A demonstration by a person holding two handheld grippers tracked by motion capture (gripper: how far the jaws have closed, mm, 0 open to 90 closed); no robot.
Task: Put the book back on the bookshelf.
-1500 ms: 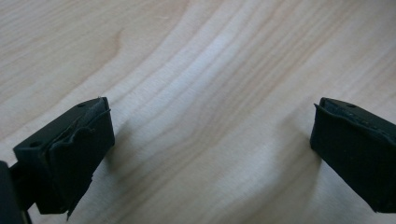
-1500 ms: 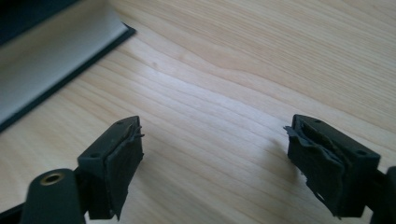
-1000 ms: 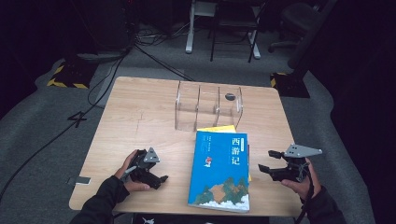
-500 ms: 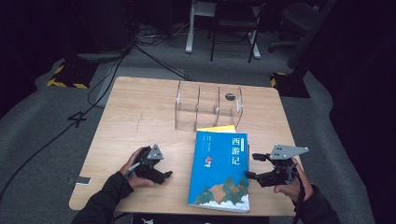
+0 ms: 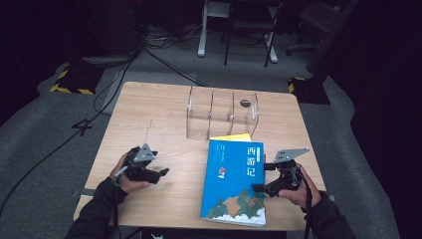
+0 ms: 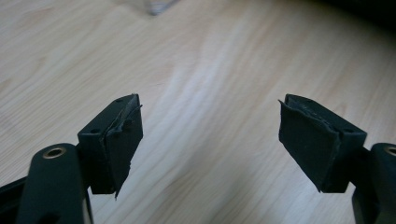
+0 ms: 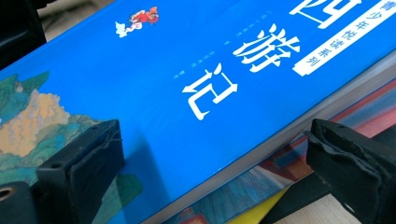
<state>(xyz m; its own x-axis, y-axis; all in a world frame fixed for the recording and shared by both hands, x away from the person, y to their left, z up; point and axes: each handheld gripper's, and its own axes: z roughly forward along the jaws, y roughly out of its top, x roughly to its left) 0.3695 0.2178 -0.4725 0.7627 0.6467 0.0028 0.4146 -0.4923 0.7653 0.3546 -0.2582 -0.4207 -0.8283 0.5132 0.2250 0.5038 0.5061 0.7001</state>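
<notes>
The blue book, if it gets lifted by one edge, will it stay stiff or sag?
The blue book looks thick with a soft glossy cover, so it would probably sag a little and feel heavy. Lying on other books, it might slide when pushed.

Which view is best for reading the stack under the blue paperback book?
The right gripper view: it looks along the blue paperback book's page edge, where another colourful cover and a yellow one lie beneath it. The high view gives a yellow strip at the book's far edge. The left gripper view faces bare wooden table.
</notes>
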